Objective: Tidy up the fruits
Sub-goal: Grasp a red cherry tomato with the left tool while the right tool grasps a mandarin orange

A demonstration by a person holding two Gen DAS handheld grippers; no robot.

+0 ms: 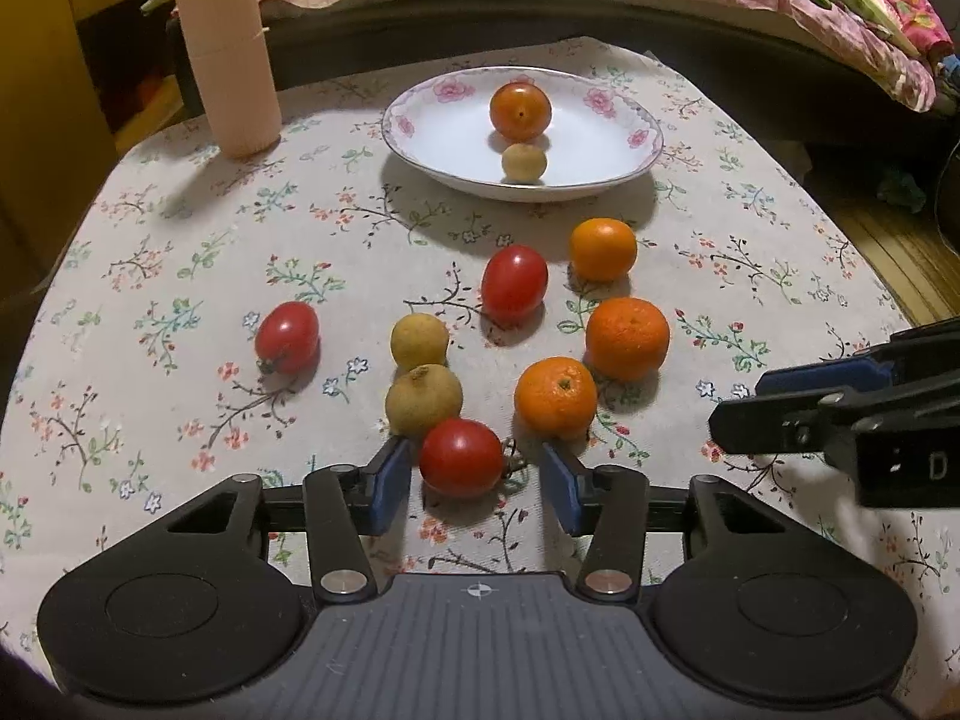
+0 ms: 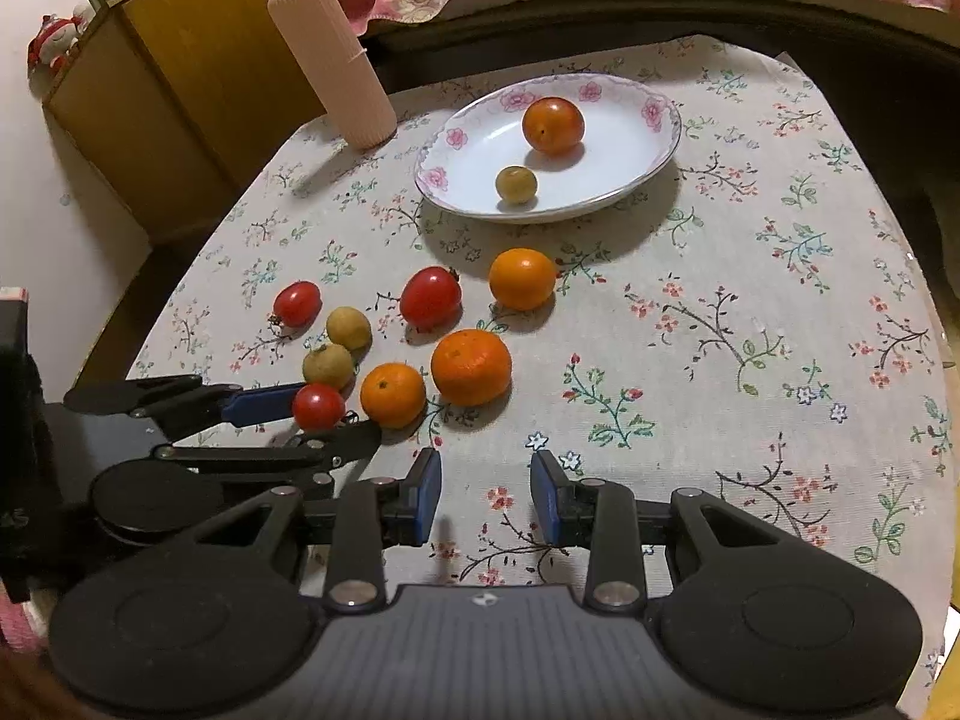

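Tomato (image 1: pixel 461 457) sits between the spread left gripper (image 1: pixel 477 480) pads near the bench's front edge, lined up for a pinch, not yet clamped. Right gripper (image 2: pixel 486 495) spread, empty, parked clear. Plate (image 1: pixel 420 144) near the far edge holds two fruits, likely destination.

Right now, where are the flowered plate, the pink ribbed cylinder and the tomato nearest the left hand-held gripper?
flowered plate (image 1: pixel 636 135): left wrist view, right rim.
pink ribbed cylinder (image 1: pixel 231 54): left wrist view, mid-body.
tomato (image 1: pixel 461 457): left wrist view, centre.
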